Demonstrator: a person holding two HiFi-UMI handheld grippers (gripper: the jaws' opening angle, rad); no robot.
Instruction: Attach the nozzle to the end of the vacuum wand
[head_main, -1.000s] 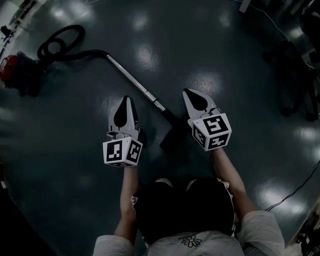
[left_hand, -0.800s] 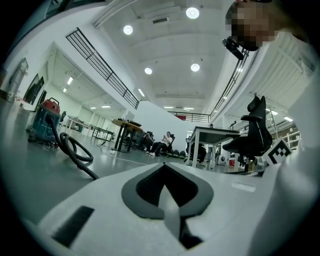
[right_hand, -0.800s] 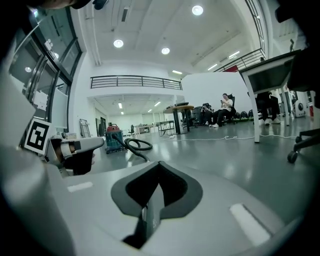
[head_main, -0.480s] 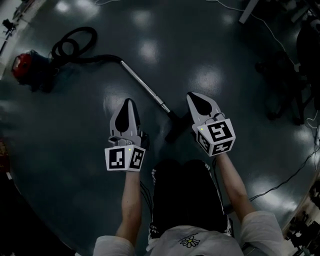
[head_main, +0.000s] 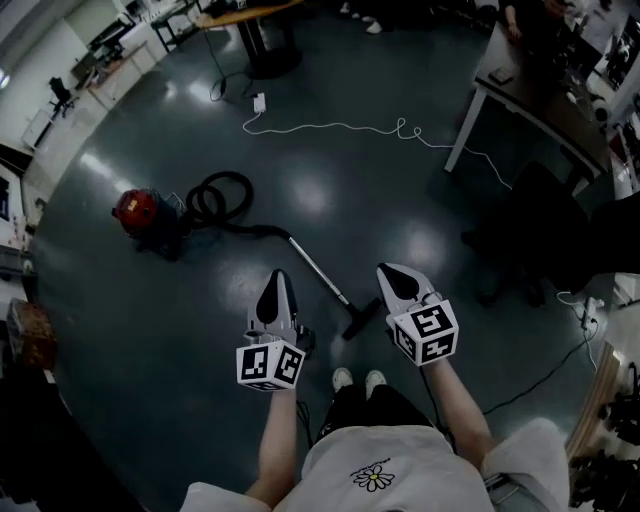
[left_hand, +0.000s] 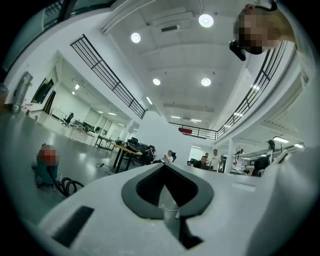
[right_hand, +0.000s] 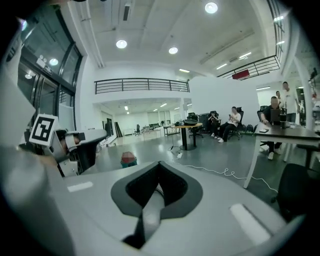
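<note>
A red canister vacuum stands on the dark floor with its black hose coiled beside it. The metal wand runs from the hose toward my feet and ends at a black nozzle lying on the floor. High above the floor, my left gripper is shut and holds nothing, left of the wand. Right of the nozzle, my right gripper is likewise shut and empty. The left gripper view shows the vacuum far left beyond the closed left gripper. In the right gripper view the vacuum lies past the closed right gripper.
A white cable snakes across the floor behind the vacuum. A dark table and a dark chair stand at the right. A pedestal table stands at the back. People sit at desks far off.
The head view and both grippers have risen far above the floor, as the person stood up. The vacuum, wand and nozzle now look small and lie where they were.
</note>
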